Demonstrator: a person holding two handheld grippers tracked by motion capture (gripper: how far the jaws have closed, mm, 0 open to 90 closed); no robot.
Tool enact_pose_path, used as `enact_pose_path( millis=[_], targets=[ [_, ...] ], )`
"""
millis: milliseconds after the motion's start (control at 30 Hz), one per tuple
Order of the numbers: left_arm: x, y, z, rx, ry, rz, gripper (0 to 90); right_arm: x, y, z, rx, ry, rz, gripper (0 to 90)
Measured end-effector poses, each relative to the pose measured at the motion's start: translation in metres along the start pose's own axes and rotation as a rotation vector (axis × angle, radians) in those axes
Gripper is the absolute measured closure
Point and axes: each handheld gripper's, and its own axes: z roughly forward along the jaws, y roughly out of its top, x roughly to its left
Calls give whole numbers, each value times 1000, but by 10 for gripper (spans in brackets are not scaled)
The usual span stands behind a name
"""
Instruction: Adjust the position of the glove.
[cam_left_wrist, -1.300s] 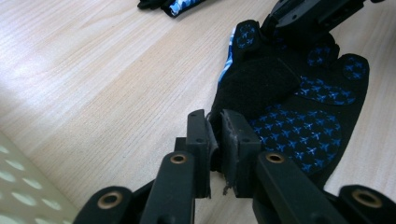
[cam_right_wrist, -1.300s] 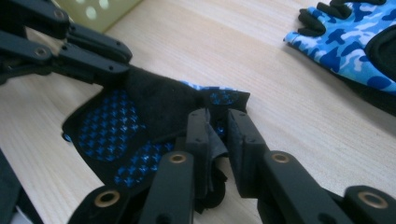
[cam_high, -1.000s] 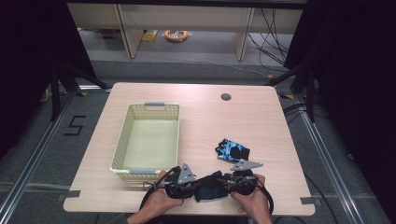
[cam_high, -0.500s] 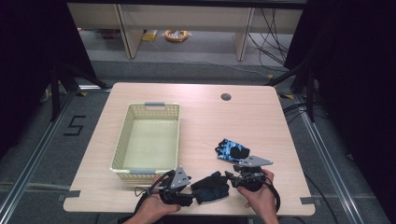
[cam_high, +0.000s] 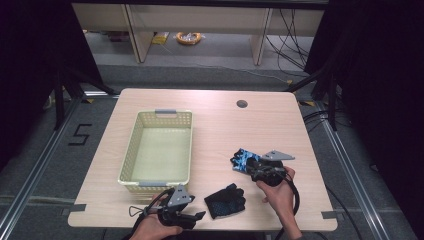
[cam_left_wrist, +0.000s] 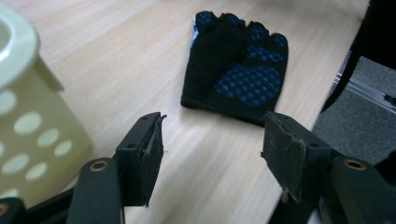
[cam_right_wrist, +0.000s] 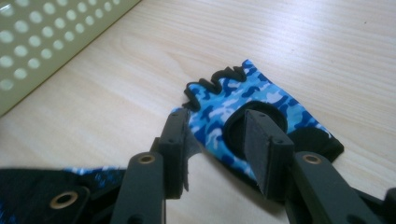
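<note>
A black glove with blue grip dots (cam_high: 225, 200) lies flat near the table's front edge; in the left gripper view this black glove (cam_left_wrist: 238, 65) rests just ahead of the jaws. My left gripper (cam_high: 192, 216) (cam_left_wrist: 212, 140) is open; its jaws have just been opening and nothing is between them. A blue camouflage glove (cam_high: 244, 160) (cam_right_wrist: 243, 100) lies flat to the right. My right gripper (cam_high: 254, 168) (cam_right_wrist: 215, 126) hovers over its near edge, jaws apart and just been closing, with the glove beneath and between them, not pinched.
A pale yellow perforated basket (cam_high: 129, 150) (cam_left_wrist: 18, 70) (cam_right_wrist: 46, 37) stands empty at the left of the table, close to my left gripper. A round cable hole (cam_high: 242, 104) sits at the back right. Cables and shelves lie on the floor beyond.
Both grippers were together at the black glove. That glove now lies free on the table. The left gripper drew back to the left and opened; the right moved right, up to the camouflage glove.
</note>
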Motion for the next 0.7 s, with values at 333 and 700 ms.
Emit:
enact_pose_path(
  millis=[333,700],
  targets=[
    [2,-10,-7,-6,-7,-28,365,-2,12,23,84,-14,-19,629],
    [4,-11,-8,8,-3,-8,366,-24,6,10,90,25,-94,658]
  ],
)
